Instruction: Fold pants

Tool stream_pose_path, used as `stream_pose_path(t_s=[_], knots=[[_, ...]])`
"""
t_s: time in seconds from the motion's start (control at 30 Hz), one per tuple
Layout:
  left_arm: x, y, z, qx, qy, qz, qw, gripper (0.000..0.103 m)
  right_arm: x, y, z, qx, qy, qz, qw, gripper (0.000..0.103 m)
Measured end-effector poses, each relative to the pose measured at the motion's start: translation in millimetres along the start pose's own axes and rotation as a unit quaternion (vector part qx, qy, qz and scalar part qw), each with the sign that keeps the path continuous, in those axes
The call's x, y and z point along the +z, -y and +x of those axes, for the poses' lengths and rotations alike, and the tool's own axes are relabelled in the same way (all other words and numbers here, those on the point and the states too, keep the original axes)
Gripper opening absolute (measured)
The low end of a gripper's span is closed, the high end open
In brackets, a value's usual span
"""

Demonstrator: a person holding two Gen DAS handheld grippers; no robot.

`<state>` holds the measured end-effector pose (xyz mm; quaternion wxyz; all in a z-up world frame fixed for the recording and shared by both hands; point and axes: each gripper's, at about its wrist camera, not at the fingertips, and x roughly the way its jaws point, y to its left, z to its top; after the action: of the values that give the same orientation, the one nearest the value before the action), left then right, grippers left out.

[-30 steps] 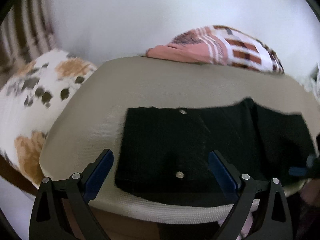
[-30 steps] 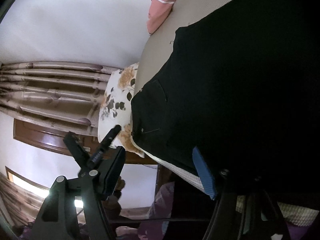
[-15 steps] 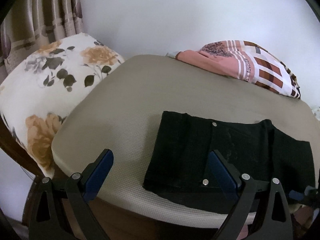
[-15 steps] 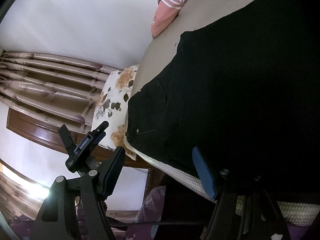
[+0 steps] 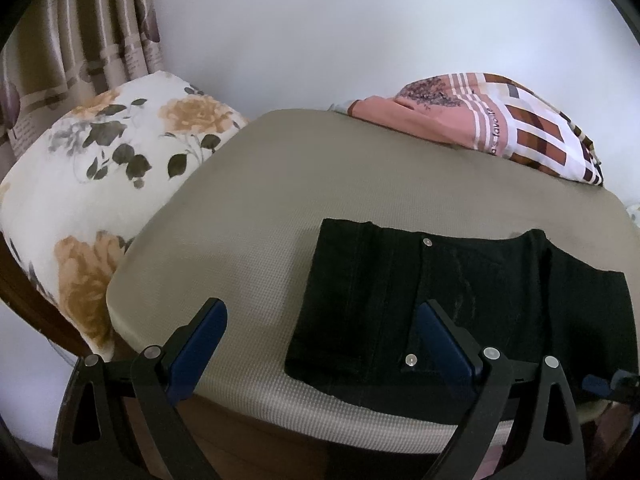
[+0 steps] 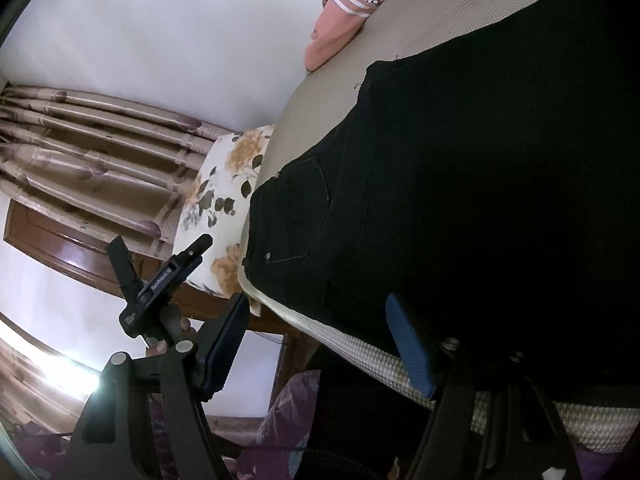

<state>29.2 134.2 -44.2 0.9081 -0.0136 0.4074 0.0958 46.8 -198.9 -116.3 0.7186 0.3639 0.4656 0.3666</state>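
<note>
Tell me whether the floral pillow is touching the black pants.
Apart. In the left wrist view a broad strip of bare beige surface separates the floral pillow from the near edge of the black pants.

Black pants; beige mattress; white floral pillow

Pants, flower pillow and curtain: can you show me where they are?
pants (image 5: 460, 304), left wrist view, middle of the folded black cloth.
flower pillow (image 5: 104, 184), left wrist view, its white front.
curtain (image 6: 100, 140), right wrist view, its striped folds.
</note>
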Motion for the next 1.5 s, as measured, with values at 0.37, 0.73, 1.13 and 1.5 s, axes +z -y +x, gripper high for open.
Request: stream_pose_path(t_s=[0.37,0.73,1.13,1.5], knots=[[-3,-5,12,0.012,-0.026,-0.008,0.9996,0.096,-1,-1,-1,0.003,-0.005,-0.004,1.000,0.067],[-4,-78,31,-0.158,-0.101,-0.152,0.9705,0.096,-1,-2,0,0.001,-0.008,-0.010,1.000,0.067],[-32,-87,76,-0.264,-0.224,-0.209,0.9146,0.096,-2,-1,1,0.004,-0.005,-0.009,1.000,0.067],[-39,-78,107,-0.349,-0.260,-0.260,0.8618,0.096,-2,-2,-1,-0.001,-0.002,-0.009,1.000,0.067]])
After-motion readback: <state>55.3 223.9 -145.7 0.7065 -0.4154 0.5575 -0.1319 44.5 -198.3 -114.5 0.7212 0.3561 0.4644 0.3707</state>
